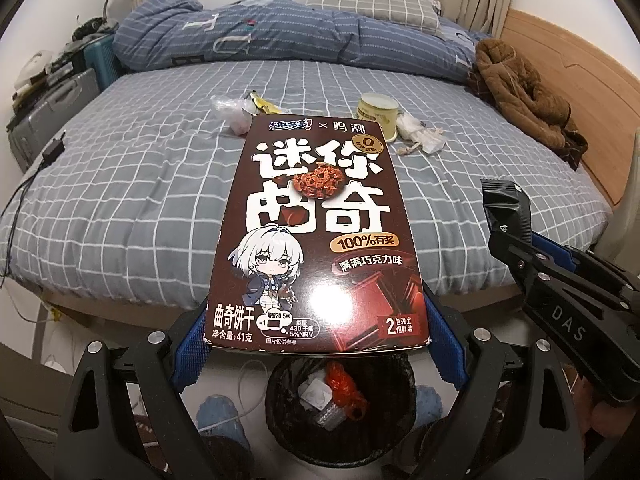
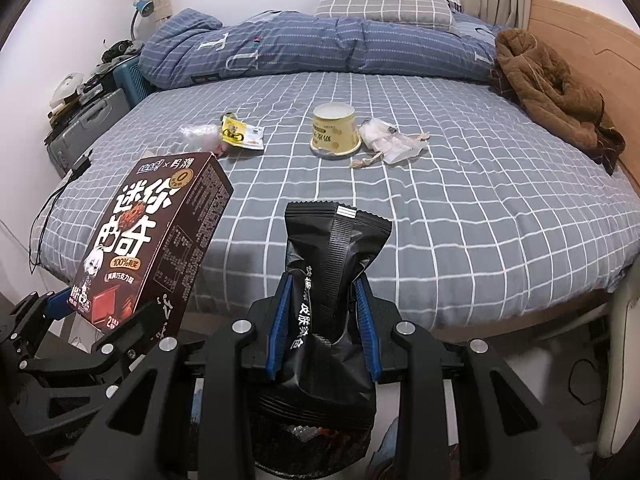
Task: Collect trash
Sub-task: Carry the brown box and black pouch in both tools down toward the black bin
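Two pieces of trash are in your fingers at once. Your left gripper (image 1: pixel 320 344) stands spread wide, its blue-padded fingers (image 1: pixel 192 354) pressing the two long sides of a dark brown cardboard cookie box (image 1: pixel 316 236) with white lettering and a cartoon figure. You hold the box by its bottom end; its long axis runs straight out along the fingers, its top end pointing toward the bed and its printed face turned up. Below that held end sits a round black waste bin (image 1: pixel 400 404) on the floor, with a red crumpled wrapper (image 1: pixel 346 390) already inside.

Your right gripper (image 2: pixel 324 332) is closed to a narrow gap on a black crinkled foil snack pouch (image 2: pixel 334 264). The fingers (image 2: pixel 280 332) pinch its waist, so the pouch stands lengthwise between them, its serrated sealed end pointing away toward the bed.

More trash lies on the grey-blue checked bed sheet (image 2: pixel 460 220), around the middle of the bed: an upturned pale yellow paper cup (image 2: pixel 335 132), a clear crumpled plastic wrapper (image 2: pixel 390 142) just beside it toward the headboard edge, a yellow printed sachet (image 2: pixel 240 132) and a clear plastic bag (image 2: pixel 200 136) nearer the opposite edge. A brown fleece jacket (image 2: pixel 556 96) lies along the wooden headboard (image 2: pixel 580 28), and a blue checked duvet (image 2: pixel 304 48) is bunched along the far edge.
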Demonstrator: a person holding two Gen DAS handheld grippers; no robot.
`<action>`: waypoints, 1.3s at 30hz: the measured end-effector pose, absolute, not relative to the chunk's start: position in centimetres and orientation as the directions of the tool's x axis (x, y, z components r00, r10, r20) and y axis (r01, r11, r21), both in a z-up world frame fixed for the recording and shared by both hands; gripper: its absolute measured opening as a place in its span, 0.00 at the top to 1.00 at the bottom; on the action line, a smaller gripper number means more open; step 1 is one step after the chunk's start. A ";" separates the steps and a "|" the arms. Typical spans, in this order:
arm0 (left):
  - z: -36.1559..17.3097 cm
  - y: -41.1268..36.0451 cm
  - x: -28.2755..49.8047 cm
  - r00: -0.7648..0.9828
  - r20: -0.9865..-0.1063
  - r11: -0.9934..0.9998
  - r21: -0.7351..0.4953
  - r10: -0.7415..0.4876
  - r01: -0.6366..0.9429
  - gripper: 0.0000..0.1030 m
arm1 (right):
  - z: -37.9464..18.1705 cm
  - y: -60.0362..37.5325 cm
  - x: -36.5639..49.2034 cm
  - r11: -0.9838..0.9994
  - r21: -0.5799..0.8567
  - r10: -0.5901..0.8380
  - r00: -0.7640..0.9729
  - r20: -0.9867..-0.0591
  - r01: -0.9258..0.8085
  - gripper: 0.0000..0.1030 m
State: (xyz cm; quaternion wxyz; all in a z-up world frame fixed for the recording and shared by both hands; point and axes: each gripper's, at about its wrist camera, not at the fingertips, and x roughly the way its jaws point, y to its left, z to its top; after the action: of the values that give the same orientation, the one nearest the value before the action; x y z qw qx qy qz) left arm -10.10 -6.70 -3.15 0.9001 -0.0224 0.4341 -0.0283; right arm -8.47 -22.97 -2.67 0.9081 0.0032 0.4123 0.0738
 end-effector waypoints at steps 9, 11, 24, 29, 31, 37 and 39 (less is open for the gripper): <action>-4.7 -6.2 -13.0 0.599 -0.798 0.997 -0.067 -0.068 0.024 0.15 | -4.0 -22.4 -11.1 0.988 0.068 0.142 0.635 -0.759 -0.140 0.71; -5.0 -6.1 -13.8 0.593 -0.802 0.997 -0.068 -0.069 0.024 0.15 | -4.5 -22.5 -11.7 0.988 0.069 0.141 0.630 -0.763 -0.138 0.71; -8.8 -6.5 -17.1 0.518 -0.852 0.997 -0.068 -0.076 0.033 0.15 | -8.7 -23.0 -14.3 0.989 0.072 0.134 0.572 -0.809 -0.130 0.71; -11.1 -6.8 -17.5 0.482 -0.873 0.997 -0.067 -0.078 0.039 0.15 | -10.8 -23.6 -14.8 0.990 0.074 0.129 0.545 -0.828 -0.121 0.71; -12.1 -6.9 -17.5 0.463 -0.883 0.997 -0.073 -0.082 0.039 0.15 | -11.6 -23.7 -14.8 0.990 0.075 0.128 0.535 -0.835 -0.120 0.71; -14.2 -7.4 -17.2 0.444 -0.894 0.998 -0.047 -0.065 0.052 0.15 | -13.9 -23.9 -14.6 0.990 0.075 0.127 0.504 -0.854 -0.122 0.71; -14.6 -7.7 -17.1 0.438 -0.897 0.997 -0.043 -0.064 0.059 0.15 | -14.5 -24.3 -14.5 0.990 0.078 0.127 0.495 -0.859 -0.118 0.71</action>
State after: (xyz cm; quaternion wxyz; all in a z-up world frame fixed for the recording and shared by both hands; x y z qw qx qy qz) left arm -17.07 -7.71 -14.57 0.8480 -0.0024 0.5288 -0.0364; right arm -14.54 -24.27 -14.46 0.8647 0.0046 0.4973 0.0707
